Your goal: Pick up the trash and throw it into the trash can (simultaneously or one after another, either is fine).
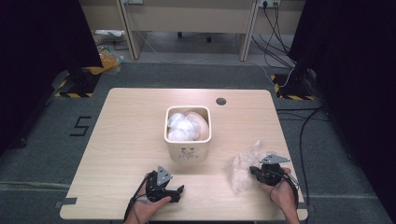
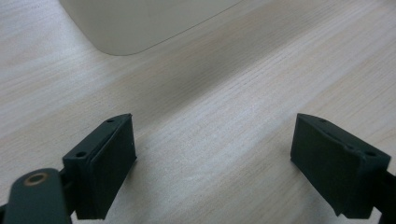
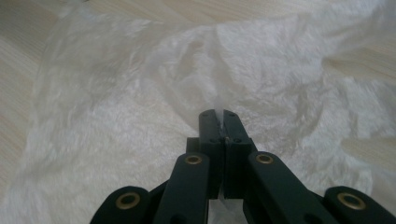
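A cream square bin [image 1: 187, 145] stands mid-table, holding crumpled white material [image 1: 183, 126]. A thin translucent plastic bag [image 1: 242, 168] lies crumpled on the table at the right. My right gripper [image 1: 256, 171] sits at the bag's right edge; in the right gripper view its jaws are pressed together on a fold of the plastic bag [image 3: 154, 88], right gripper [image 3: 218, 113]. My left gripper [image 1: 178, 192] rests near the front edge, below the bin. In the left gripper view its left gripper [image 2: 212, 149] jaws stand wide apart over bare wood, the bin's wall [image 2: 140, 21] ahead.
The wooden table [image 1: 126, 140] has a round cable hole [image 1: 221, 101] at the back right. Dark curtains flank both sides, with cables [image 1: 303, 130] on the floor at the right and a desk frame behind.
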Demonstrator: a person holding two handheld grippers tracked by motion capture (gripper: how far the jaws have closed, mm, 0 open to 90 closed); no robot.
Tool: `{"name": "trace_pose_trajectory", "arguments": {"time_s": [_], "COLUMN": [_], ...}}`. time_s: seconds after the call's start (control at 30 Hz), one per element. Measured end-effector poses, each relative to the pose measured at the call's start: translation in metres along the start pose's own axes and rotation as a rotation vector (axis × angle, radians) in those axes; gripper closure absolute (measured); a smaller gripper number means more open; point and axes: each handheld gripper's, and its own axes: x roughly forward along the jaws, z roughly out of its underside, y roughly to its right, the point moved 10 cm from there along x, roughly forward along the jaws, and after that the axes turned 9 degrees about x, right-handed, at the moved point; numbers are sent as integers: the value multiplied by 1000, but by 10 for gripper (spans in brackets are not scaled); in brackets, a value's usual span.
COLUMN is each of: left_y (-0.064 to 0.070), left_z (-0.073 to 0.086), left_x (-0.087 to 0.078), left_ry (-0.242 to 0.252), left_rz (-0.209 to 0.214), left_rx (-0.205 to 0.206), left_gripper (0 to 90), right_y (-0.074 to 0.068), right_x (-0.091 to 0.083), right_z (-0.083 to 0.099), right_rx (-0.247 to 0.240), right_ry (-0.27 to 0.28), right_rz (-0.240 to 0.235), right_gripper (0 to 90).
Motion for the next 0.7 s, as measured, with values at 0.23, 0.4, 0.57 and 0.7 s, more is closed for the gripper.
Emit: {"name": "trace_pose_trajectory", "arguments": {"time_s": [0.23,0.4,0.57,0.7], "left_y": [0,0,0,0], "left_z": [0,0,0,0], "left_x": [0,0,0,0], "left_ry": [1,1,2,2], "left_rz": [0,-1,0,-1], "left_rx": [-2,-2,-2,-2], "left_gripper": [132,132,132,132], "right_y": [2,-8,-20,-28], "right_x": [-7,-33,-55,-67], "right_z": [-14,-51,-90,-111], "right_rx": [49,36,7,-18], "right_ry": [70,175,256,293], "right_rz": [-45,-82,-121,-136], "right_gripper": [900,899,899,899]}}
